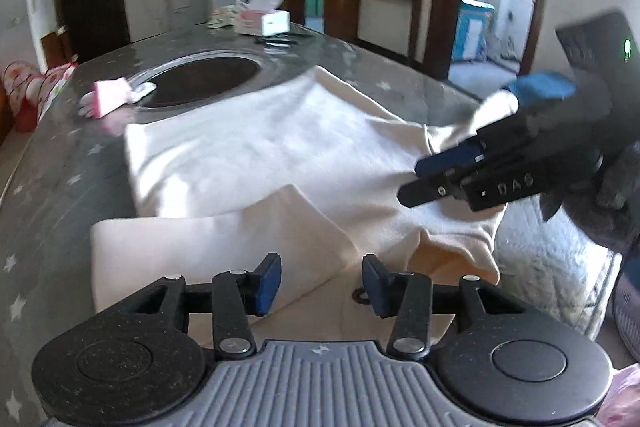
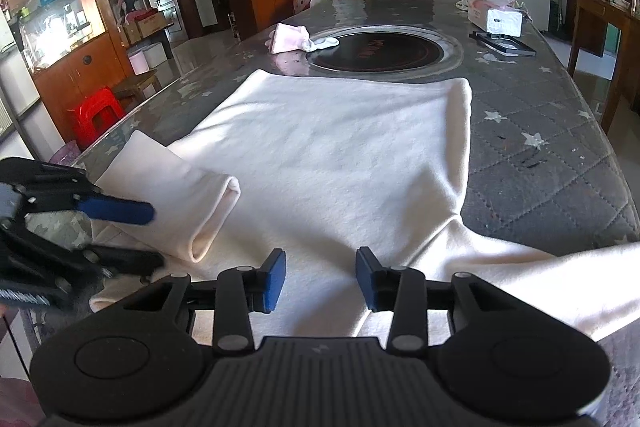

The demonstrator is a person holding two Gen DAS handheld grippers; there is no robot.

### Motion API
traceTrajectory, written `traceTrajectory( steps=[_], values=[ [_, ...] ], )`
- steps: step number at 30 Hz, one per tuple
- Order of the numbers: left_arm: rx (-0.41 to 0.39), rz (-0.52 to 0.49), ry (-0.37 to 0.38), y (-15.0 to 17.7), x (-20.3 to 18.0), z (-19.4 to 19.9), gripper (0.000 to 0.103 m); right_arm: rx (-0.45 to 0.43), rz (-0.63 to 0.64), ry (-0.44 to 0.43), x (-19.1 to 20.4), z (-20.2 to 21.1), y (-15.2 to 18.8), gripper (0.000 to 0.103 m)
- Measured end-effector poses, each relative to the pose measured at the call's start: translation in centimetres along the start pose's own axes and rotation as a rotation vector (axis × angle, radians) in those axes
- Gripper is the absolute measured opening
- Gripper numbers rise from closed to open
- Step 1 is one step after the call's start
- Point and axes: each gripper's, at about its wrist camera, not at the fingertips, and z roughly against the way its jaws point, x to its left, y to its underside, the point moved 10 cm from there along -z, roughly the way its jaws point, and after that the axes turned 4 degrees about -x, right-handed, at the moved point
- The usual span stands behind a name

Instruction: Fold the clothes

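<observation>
A cream long-sleeved garment (image 1: 256, 143) lies spread flat on the grey star-patterned table (image 1: 60, 163), also in the right wrist view (image 2: 340, 163). One sleeve (image 2: 192, 195) is folded inward over the body, near the left gripper. The other sleeve (image 2: 560, 279) trails off to the right. My left gripper (image 1: 320, 283) is open and empty just above the folded sleeve (image 1: 224, 243); it shows at the left of the right wrist view (image 2: 154, 237). My right gripper (image 2: 320, 281) is open and empty above the garment's near end; it shows at the right of the left wrist view (image 1: 408, 183).
A round dark hotplate (image 2: 376, 51) is set in the table beyond the garment. A small folded pink garment (image 2: 290, 39) lies beside it. A tissue box (image 2: 496, 17) and a black frame (image 2: 502, 43) stand at the far right. A red stool (image 2: 96, 119) stands left of the table.
</observation>
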Motion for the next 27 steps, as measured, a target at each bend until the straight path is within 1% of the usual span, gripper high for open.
traceTrajectory(
  steps=[2, 4, 6, 8, 10, 12, 14, 17, 21, 23, 27],
  values=[
    [0.008, -0.012, -0.006, 0.3, -0.1, -0.7, 0.049, 0.0, -0.001, -0.003, 0.0, 0.0, 0.0, 0.04],
    [-0.005, -0.024, -0.009, 0.1, -0.2, -0.8, 0.048, -0.002, -0.002, -0.005, 0.0, 0.0, 0.0, 0.04],
    [-0.019, -0.021, 0.001, 0.1, -0.2, -0.7, 0.037, -0.003, -0.004, -0.008, -0.1, 0.0, 0.1, 0.04],
    [-0.03, 0.002, 0.027, -0.1, -0.1, -0.4, 0.017, -0.006, -0.004, -0.009, -0.1, 0.0, 0.1, 0.039],
    [-0.05, 0.039, 0.048, -0.4, 0.3, 0.0, 0.01, -0.007, -0.009, -0.01, -0.1, 0.1, 0.0, 0.04],
    [-0.085, 0.087, 0.06, -1.0, 1.3, 0.9, 0.009, -0.008, -0.012, -0.011, -0.1, 0.1, 0.0, 0.04],
    [-0.101, 0.131, 0.058, -1.3, 2.3, 1.6, 0.007, -0.008, -0.013, -0.01, -0.1, 0.1, 0.0, 0.04],
    [-0.135, 0.167, 0.026, -1.8, 3.8, 2.7, 0.006, -0.008, -0.014, -0.009, 0.0, 0.1, 0.0, 0.039],
    [-0.195, 0.283, -0.046, -2.1, 7.7, 5.3, 0.006, -0.006, -0.013, -0.006, 0.0, 0.0, -0.1, 0.039],
    [-0.232, 0.339, -0.097, -2.0, 10.0, 7.0, 0.005, -0.005, -0.012, -0.005, 0.0, 0.0, -0.1, 0.04],
    [-0.301, 0.447, -0.246, -1.0, 15.5, 11.2, 0.005, -0.004, -0.004, -0.002, 0.2, 0.0, -0.2, 0.042]
  ],
)
